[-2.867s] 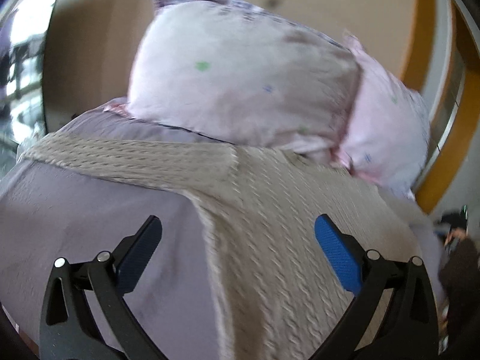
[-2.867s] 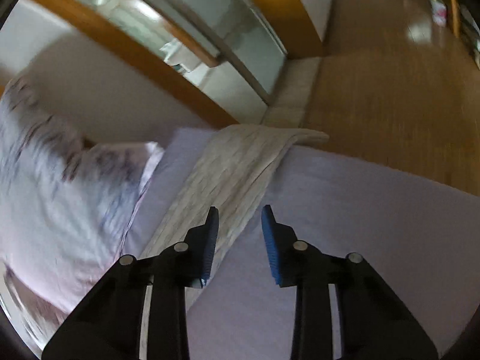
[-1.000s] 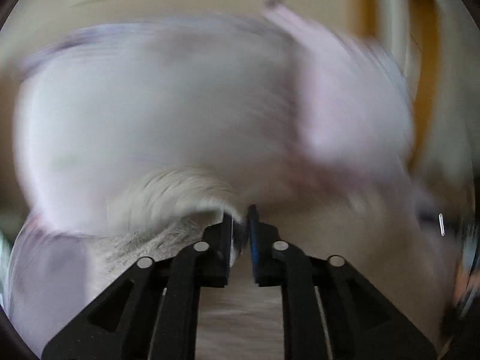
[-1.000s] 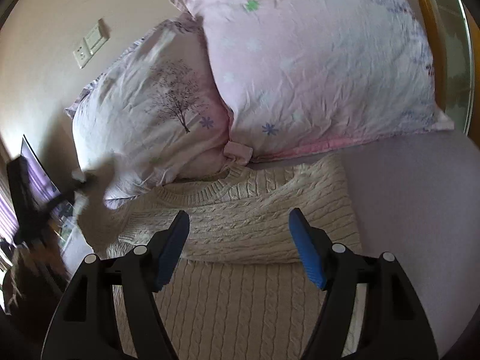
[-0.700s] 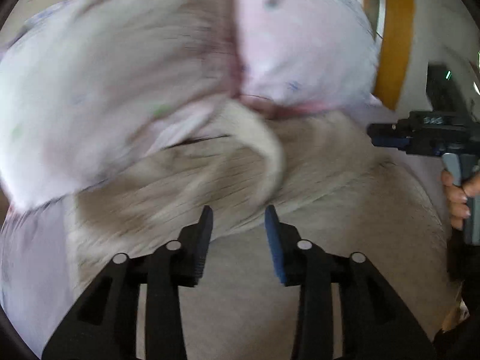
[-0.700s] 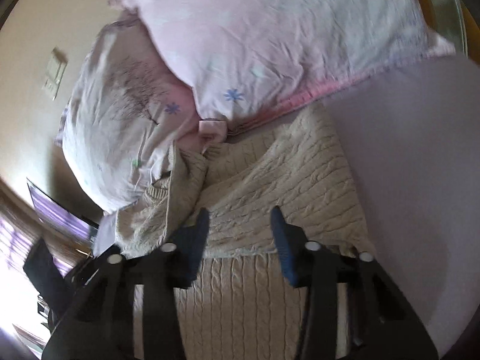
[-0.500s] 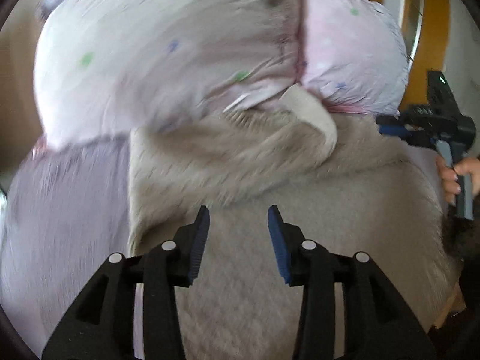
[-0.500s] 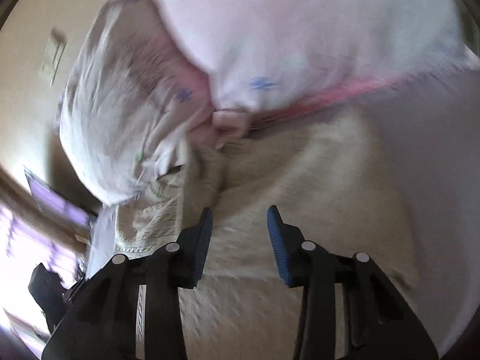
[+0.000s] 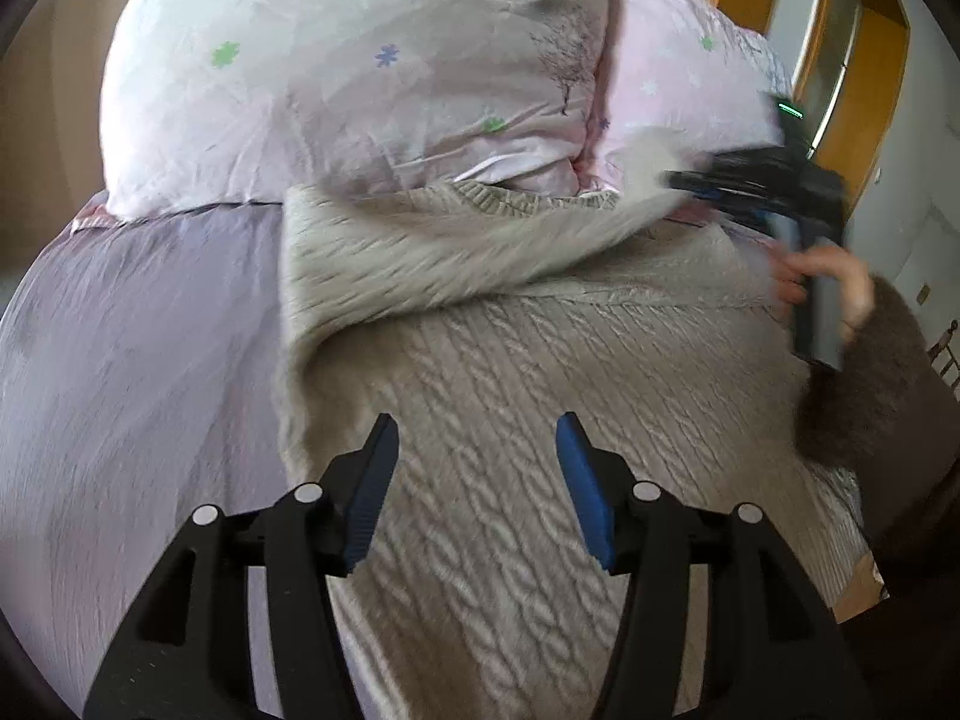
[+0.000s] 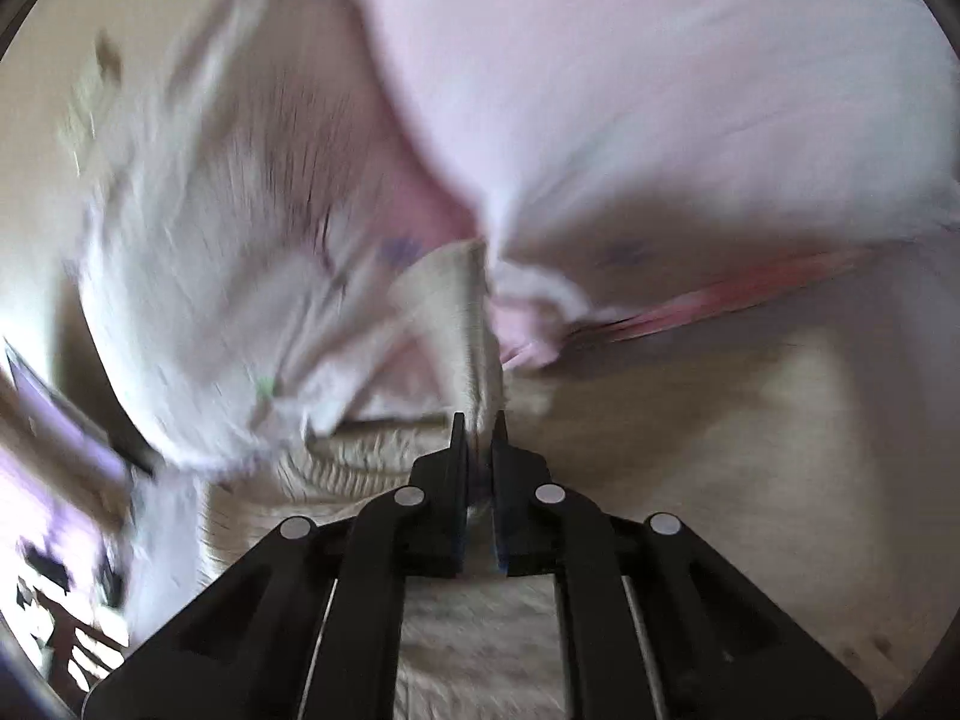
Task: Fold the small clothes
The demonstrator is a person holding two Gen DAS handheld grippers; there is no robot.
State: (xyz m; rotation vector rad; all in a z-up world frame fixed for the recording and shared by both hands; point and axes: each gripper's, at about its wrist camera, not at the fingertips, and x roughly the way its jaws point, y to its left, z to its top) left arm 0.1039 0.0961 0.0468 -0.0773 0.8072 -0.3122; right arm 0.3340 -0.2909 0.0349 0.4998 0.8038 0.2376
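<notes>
On the bed's lavender sheet [image 9: 132,348], the cream cable-knit sweater [image 9: 540,372] lay below two pink pillows [image 9: 360,78]. The left claw [image 9: 477,480] hovered released over its body, while the right claw [image 10: 478,438] was clenched on the sleeve [image 10: 462,324], lifting it.

A bed [image 9: 120,360] with a lilac sheet fills most of the left wrist view. Two pale pink pillows [image 9: 360,78] printed with small flowers and a bare tree lean side by side at its head against a beige wall [image 9: 54,90]. An orange-brown wooden frame [image 9: 864,60] stands at the right, daylit.
</notes>
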